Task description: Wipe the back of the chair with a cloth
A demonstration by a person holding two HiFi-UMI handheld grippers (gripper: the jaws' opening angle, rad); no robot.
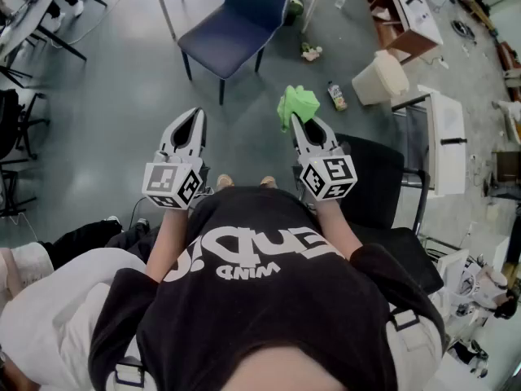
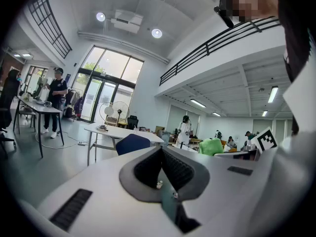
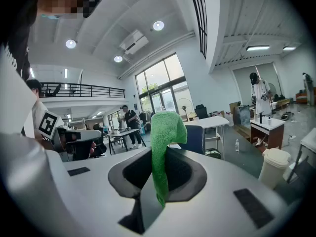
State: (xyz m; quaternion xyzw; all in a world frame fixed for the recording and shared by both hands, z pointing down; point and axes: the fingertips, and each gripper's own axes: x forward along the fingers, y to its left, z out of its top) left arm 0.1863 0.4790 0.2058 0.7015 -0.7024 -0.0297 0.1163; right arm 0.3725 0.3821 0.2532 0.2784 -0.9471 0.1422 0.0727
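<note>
Open grey floor [image 1: 114,112] runs from the left gripper [image 1: 194,116] forward to the blue chair [image 1: 236,35]. Right side tight: a black chair [image 1: 378,177] stands just beside the right gripper [image 1: 295,119]. A bottle [image 1: 336,96] and a white bin [image 1: 380,77] stand on the floor beyond it. Desk legs [image 1: 65,43] stand far left.

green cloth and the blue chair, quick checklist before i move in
1. Grip: green cloth clamped in the right hand-held gripper: ok.
2. Spare hand: left hand-held gripper shut on nothing: ok.
3. Contact: cloth on the back of the blue chair: not ok, the chair stands ahead, apart from it.
4. Path: floor bare up to the chair: ok; a bottle lies off to the right.
5. Which part of the back needs wiping: cannot tell.
</note>
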